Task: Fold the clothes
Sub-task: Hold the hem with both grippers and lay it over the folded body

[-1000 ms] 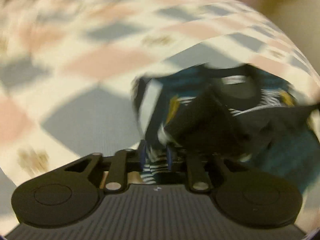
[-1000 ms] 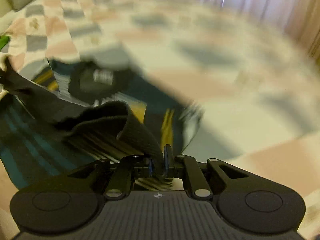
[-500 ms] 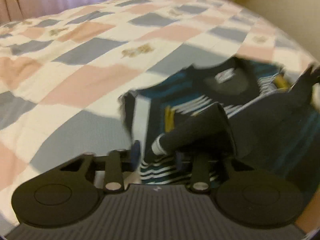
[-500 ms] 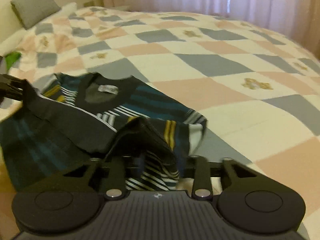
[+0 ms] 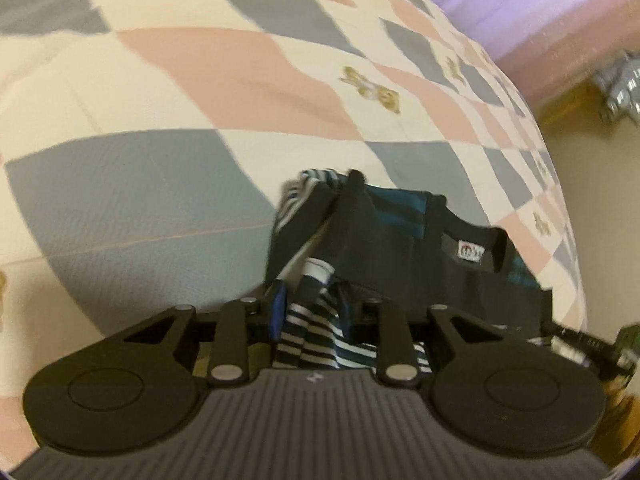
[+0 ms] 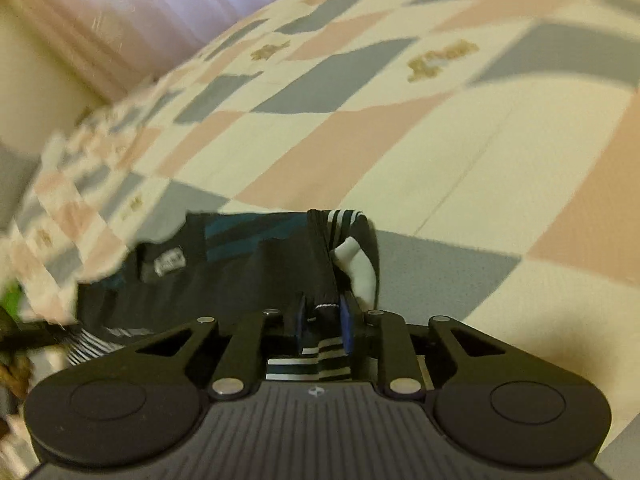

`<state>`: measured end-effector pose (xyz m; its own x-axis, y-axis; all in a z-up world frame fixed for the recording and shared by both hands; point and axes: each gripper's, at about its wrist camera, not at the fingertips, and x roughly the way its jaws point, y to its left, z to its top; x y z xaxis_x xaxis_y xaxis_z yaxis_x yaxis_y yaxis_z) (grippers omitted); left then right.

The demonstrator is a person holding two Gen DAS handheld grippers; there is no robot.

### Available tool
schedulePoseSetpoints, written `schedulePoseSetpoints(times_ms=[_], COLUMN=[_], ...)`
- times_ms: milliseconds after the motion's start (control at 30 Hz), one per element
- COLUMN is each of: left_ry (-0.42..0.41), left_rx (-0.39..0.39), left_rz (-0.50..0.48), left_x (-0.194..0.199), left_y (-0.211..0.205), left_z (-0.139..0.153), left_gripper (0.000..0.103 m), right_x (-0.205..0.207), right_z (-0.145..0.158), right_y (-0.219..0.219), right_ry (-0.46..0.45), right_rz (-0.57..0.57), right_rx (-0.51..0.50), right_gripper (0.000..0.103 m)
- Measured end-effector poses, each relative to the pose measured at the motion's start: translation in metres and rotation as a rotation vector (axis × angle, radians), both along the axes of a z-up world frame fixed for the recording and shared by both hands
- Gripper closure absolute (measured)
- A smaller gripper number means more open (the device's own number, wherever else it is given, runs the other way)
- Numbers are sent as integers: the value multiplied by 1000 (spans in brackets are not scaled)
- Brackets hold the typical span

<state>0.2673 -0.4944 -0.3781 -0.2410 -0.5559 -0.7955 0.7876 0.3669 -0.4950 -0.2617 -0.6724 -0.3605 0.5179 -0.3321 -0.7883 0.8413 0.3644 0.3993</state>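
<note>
A: While the left gripper (image 5: 310, 312) is pinching a striped fold of the sweater (image 5: 400, 248), where is the rest lying?

B: Ahead of both tongs, on the patchwork quilt (image 5: 160, 120). The right gripper (image 6: 322, 318) is clamping the dark hem.

A: Risk?

B: I'd guess uneven pulling is dragging one edge loose, skewing the fold.

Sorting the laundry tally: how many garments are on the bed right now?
1: a dark striped sweater lies bunched on the checked bedspread, gripped by the left tongs and the right tongs. Anything beneath it is hidden.
</note>
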Motion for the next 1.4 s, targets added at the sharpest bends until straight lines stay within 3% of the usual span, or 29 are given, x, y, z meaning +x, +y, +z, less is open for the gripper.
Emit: schedulePoseSetpoints(times_ms=[133,233,400,667,767,867,1000,1100,1167,1233,1400], left_ry=[-193,-237,-260,-261,-246,-249,-254,-190,-133,-62,-53], left_rx=[-80,-135,-155,-136,-203,-217,-128,-107,-109,-107,-109], left_rz=[-101,-102,-69,4,27,41,27,59,85,104,34], left_x=[-26,-33,-28,-22,-20,-16,-15,-9,-3,5,2], left_y=[13,16,0,-22,-15,-16,-31,-31,-28,-22,-17], left_z=[28,42,41,16,26,30,5,-6,-6,-6,-2], left_gripper=[99,99,98,98,98,98,98,97,95,82,87], right_x=[16,20,16,33,30,29,38,36,24,10,-11], right_z=[32,55,66,19,26,35,12,-7,-5,-2,-3], right_y=[29,46,33,3,8,10,-7,-15,-16,-16,-9], right_ry=[105,110,73,127,98,77,129,113,28,-67,-178], right_rz=[93,123,68,8,-17,-35,-43,-64,-115,-143,-108], right_rx=[-197,-315,-350,-332,-376,-417,-316,-219,-178,-121,-39], right_gripper=[96,96,97,97,97,97,96,91,85,74,72])
